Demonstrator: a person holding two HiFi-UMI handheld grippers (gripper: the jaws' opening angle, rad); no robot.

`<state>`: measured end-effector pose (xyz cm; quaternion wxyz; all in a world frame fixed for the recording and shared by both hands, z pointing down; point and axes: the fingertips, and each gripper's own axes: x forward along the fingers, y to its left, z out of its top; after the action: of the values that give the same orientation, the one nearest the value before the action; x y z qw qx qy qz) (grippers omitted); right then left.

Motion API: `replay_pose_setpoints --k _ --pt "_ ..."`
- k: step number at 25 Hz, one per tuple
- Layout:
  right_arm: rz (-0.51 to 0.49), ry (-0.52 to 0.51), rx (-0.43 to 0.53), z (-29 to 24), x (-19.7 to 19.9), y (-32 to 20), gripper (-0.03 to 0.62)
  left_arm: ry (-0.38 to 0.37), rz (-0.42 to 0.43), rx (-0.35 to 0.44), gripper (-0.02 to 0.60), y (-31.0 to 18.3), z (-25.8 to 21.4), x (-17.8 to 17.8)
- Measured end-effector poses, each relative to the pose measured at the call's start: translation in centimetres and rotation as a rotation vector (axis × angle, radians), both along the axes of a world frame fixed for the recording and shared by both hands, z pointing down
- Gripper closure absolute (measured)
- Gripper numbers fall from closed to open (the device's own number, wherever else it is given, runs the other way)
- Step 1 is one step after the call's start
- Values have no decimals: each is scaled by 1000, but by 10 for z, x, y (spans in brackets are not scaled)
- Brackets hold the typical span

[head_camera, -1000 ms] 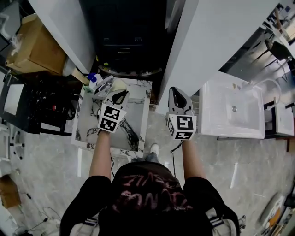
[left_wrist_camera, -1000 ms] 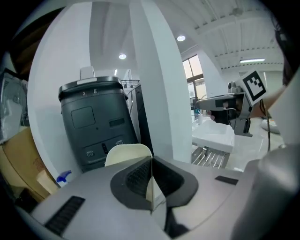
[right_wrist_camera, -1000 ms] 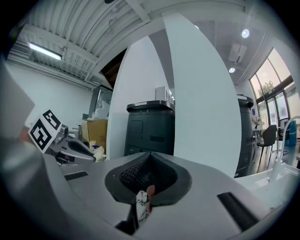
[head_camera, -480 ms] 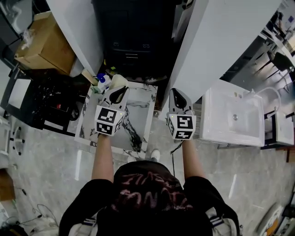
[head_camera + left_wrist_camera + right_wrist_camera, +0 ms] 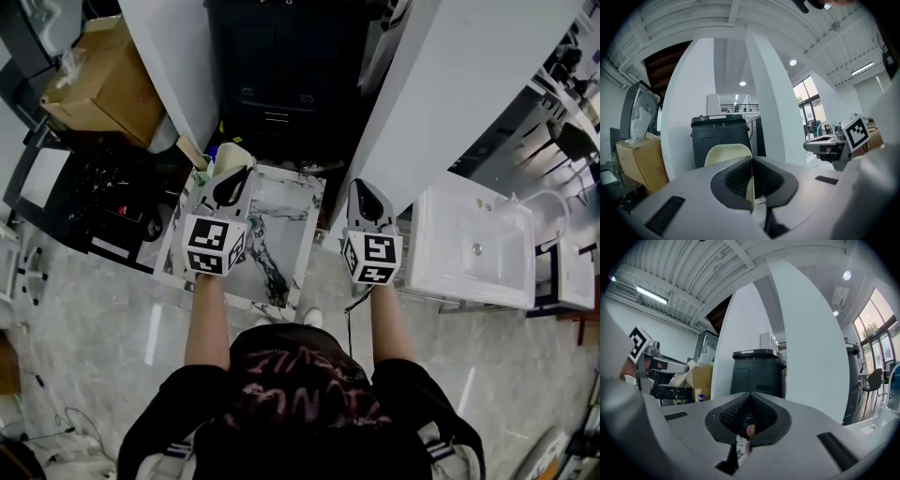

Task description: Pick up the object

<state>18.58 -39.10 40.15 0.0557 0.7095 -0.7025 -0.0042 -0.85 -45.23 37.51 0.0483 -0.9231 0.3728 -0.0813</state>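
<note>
Left gripper: the jaws were seen narrowed to a slit and clamped on the thin lower edge of the cream object.
Cream object: it was held upright, its rounded top showing past the jaw tips. In the head view it was seen over the far left corner of the marble table, clear of the top.
Left marker cube: it was seen behind the jaws, over the left half of the marble table.
Right gripper: the jaws were seen pressed together with nothing gripped. A small pinkish spot showed in the gap below the pads and could not be identified.
Right gripper's place: it was held off the table's right edge, between the table and the white sink.
Right marker cube: it was seen just behind the right jaws, level with the left one.
Black bin: it was seen beyond the table's far edge, directly ahead of both grippers.
White pillars: one was seen on each side of the bin.
Cardboard box: it was seen left of the left pillar, well apart from the table.
</note>
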Motion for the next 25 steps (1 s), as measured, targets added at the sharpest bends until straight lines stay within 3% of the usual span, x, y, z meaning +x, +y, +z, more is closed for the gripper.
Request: replay_pose_setpoints --k 25 --pt "11 26 2 -7 15 -7 580 1 39 3 560 0 2 15"
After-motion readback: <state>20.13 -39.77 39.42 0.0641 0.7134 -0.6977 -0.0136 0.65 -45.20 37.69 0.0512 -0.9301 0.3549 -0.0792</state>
